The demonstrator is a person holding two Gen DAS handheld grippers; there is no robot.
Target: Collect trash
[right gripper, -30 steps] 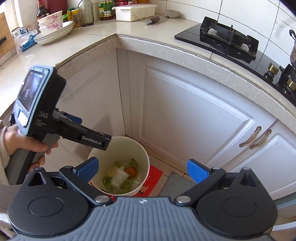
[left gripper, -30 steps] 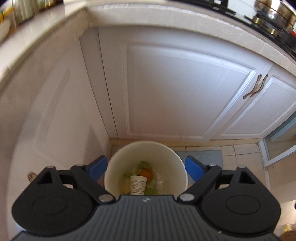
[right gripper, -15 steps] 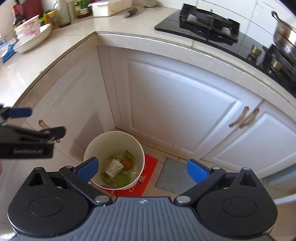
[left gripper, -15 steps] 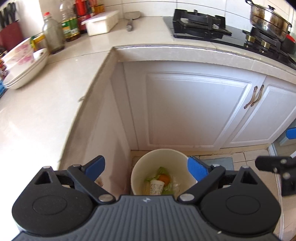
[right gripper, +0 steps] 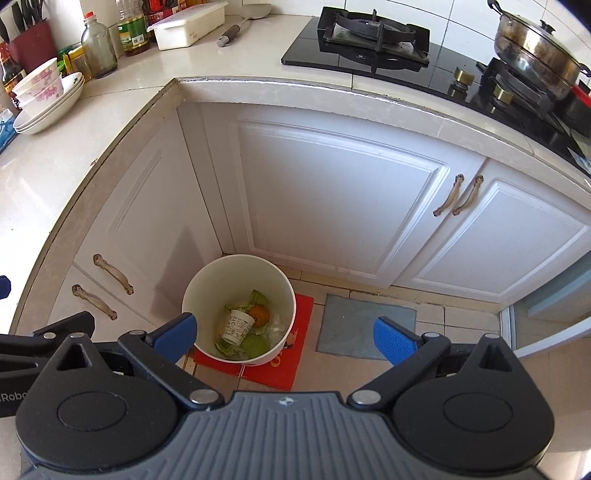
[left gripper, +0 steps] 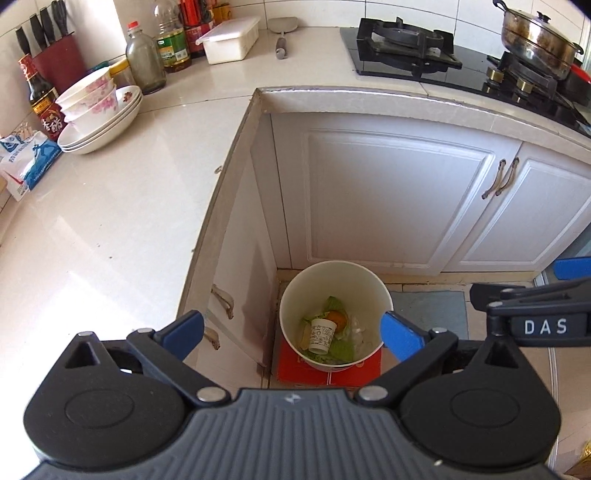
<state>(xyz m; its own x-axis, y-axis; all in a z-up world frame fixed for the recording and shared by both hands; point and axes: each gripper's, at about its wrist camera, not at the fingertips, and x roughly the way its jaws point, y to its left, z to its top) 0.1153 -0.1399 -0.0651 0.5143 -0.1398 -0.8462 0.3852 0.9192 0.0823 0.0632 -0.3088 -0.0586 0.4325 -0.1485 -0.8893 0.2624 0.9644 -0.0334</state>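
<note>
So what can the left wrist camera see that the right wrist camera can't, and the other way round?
Only the left wrist view shows the blue and white packet at the counter's left edge and the right gripper's body marked DAS.

Only the right wrist view shows both drawer handles on the corner cabinet in full, and the whole grey floor mat.

Both show the white bin on its red mat, holding a paper cup, an orange and lettuce leaves, plus the stacked bowls, the stove and the steel pot.
</note>
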